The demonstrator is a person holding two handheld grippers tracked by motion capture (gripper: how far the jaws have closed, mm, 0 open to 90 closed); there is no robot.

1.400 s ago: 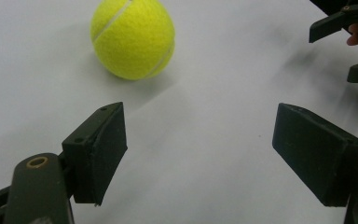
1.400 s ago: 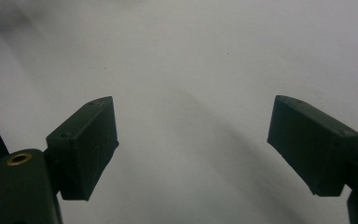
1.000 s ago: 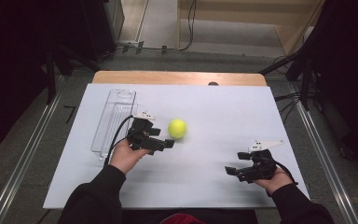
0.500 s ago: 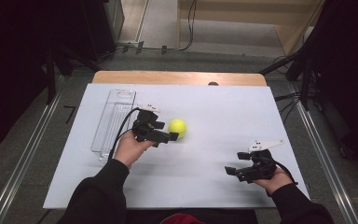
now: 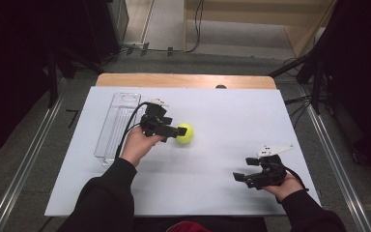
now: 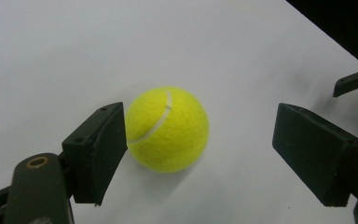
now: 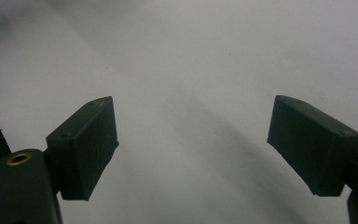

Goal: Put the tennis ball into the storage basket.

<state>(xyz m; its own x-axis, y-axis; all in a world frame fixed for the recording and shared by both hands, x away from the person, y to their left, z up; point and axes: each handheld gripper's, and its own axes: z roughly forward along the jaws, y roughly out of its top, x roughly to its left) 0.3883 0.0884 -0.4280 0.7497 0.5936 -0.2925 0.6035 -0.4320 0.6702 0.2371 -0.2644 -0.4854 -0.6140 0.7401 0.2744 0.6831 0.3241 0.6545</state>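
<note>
A yellow tennis ball [image 5: 185,133] lies on the white table top [image 5: 232,111], left of its middle. My left gripper [image 5: 176,131] reaches it from the left, and its jaws stand on either side of the ball. In the left gripper view the ball [image 6: 168,130] sits close against the left jaw, with a wide gap to the right jaw. The left gripper [image 6: 200,135] is open. At the near right my right gripper [image 5: 239,176] rests low over the table. In its own view the right gripper [image 7: 193,140] is open over bare white surface.
A clear plastic box [image 5: 118,125] lies lengthwise along the table's left side, just behind the left hand. A wooden strip [image 5: 183,80] borders the far edge. Dark floor and metal rails flank the table. The right gripper's tip [image 6: 354,81] shows far off in the left gripper view.
My left hand has moved right toward the ball, so that its jaws now flank it. The ball and the right hand have stayed put.
</note>
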